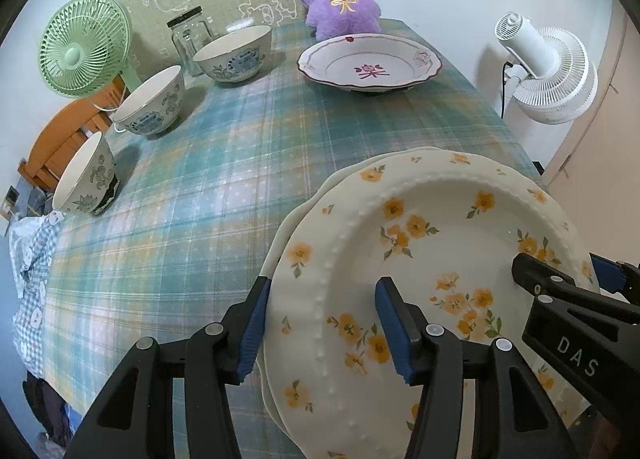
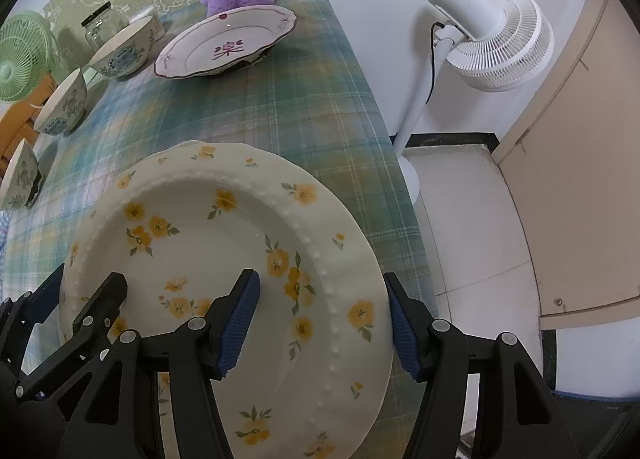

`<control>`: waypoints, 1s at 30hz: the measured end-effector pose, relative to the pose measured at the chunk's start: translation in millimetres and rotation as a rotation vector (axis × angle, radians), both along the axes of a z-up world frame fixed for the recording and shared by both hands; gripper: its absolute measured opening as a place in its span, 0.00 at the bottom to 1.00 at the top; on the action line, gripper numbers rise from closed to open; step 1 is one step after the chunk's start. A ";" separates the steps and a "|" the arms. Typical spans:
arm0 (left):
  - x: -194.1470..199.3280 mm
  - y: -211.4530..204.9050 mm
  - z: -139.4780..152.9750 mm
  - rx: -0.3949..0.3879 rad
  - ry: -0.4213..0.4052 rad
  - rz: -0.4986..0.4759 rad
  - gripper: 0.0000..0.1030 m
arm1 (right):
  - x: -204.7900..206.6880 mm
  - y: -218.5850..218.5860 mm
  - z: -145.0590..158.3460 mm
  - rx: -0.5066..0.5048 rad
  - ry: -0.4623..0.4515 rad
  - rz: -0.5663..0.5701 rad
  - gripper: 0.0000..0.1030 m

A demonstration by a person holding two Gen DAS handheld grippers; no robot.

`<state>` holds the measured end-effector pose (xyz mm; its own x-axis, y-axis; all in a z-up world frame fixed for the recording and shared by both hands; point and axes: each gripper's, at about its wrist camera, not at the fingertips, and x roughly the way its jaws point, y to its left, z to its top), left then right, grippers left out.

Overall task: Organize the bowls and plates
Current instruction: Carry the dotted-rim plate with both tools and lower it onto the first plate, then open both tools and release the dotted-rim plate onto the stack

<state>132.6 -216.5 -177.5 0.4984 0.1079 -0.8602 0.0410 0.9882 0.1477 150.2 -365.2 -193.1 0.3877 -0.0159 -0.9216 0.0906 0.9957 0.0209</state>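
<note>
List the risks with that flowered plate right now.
1. Both the left gripper and right gripper straddle the flowered plate's rim; uneven lifting could tilt or drop it.
2. It sits on another plate, which may shift or chip.
3. The stack lies near the table edge above tiled floor.
</note>
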 end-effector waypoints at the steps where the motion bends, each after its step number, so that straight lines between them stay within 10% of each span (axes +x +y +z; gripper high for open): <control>1: -0.2 -0.5 -0.4 0.003 -0.003 -0.001 0.53 | -0.2 -0.2 0.0 0.000 -0.001 0.000 0.63; 30: 1.8 -3.1 -2.9 0.037 -0.017 -0.023 0.74 | 7.5 11.5 -1.4 -0.036 -0.010 0.017 0.66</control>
